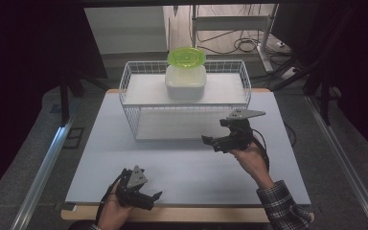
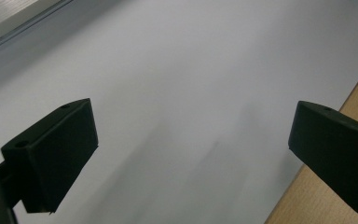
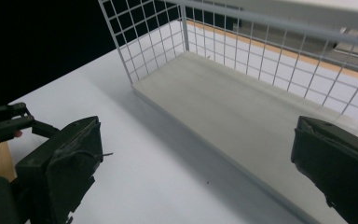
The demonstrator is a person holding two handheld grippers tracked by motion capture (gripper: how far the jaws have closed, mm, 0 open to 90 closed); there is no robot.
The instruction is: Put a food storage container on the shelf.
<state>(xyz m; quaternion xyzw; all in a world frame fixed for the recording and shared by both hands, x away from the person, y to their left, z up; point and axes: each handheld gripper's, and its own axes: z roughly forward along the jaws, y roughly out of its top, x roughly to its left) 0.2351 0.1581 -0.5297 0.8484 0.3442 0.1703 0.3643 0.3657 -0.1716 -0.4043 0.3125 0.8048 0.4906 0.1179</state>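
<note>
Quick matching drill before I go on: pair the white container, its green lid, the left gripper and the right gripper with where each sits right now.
Things:
1. white container
2. green lid
3. left gripper
4. right gripper

Places:
A. open, by the table's near edge
B. open, just in front of the wire rack's lower shelf
C. on the rack's upper shelf
D. tilted against the back of the container, not closed on it

Pairs: 1-C, 2-D, 3-A, 4-B
</note>
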